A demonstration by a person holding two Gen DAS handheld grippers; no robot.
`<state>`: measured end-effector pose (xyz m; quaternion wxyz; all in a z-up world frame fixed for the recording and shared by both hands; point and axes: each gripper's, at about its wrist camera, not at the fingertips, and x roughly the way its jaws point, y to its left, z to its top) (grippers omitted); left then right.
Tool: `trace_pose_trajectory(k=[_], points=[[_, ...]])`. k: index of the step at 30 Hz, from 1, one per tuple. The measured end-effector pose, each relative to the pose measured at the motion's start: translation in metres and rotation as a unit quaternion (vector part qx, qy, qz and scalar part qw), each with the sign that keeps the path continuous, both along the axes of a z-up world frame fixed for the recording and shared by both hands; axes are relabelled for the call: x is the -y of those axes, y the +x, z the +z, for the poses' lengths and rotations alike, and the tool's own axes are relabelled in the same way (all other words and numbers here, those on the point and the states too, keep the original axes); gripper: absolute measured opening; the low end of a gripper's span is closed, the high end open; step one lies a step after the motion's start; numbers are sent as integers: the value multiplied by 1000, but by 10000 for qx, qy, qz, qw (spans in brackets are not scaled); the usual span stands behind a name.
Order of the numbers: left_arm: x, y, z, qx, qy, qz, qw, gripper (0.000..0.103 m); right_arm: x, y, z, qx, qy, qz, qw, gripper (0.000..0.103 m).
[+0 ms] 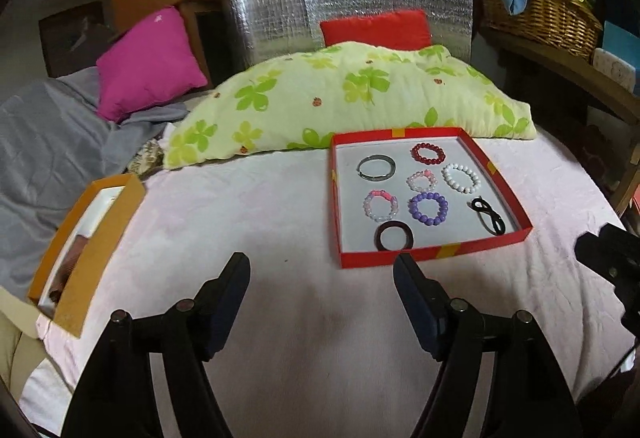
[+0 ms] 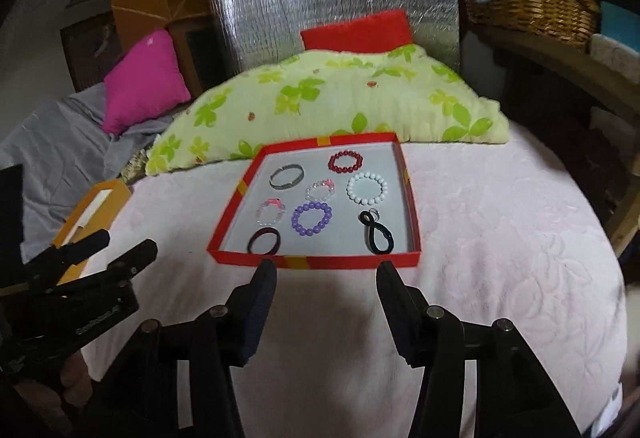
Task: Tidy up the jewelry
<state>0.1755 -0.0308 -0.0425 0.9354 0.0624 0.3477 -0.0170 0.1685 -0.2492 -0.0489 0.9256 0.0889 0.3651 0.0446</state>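
A red tray (image 1: 430,253) is lying on a pink bedspread (image 1: 248,222), right of centre in the left wrist view and at the centre of the right wrist view. Eight pieces are sitting apart on its grey floor: a silver bangle (image 1: 376,166), a red bead bracelet (image 1: 428,153), a white bead bracelet (image 1: 461,177), a small pink-and-clear bracelet (image 1: 420,180), another pink-and-clear bracelet (image 1: 381,204), a purple bead bracelet (image 1: 429,208), a black twisted hair tie (image 1: 488,215) and a dark ring-shaped band (image 1: 394,236) by the near wall.

The left gripper (image 1: 322,270) is hovering over the bedspread at the bottom of its frame, jaws standing wide and holding nothing, its right finger just short of the tray's near wall. The right gripper (image 2: 326,276) is also hovering with jaws wide and empty, both tips just short of the tray's near wall.

An orange box (image 1: 86,246) is sitting at the left edge of the bedspread. A green flowered pillow (image 1: 344,97) is lying behind the tray.
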Motion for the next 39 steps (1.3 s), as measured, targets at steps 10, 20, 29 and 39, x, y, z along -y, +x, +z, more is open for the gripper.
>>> trace_pose_trajectory(k=[10, 20, 29, 39], points=[[-11, -58, 36, 391, 45, 34, 9992, 76, -16, -59, 27, 15, -110, -18, 9999, 58], [-17, -78, 55, 582, 10, 46, 9983, 76, -25, -68, 39, 46, -110, -54, 9999, 58], [-19, -78, 55, 604, 23, 92, 9981, 76, -24, -66, 41, 45, -94, -105, 9999, 58], [-22, -78, 56, 601, 2, 94, 9981, 76, -25, -65, 42, 58, -114, -130, 9998, 58]])
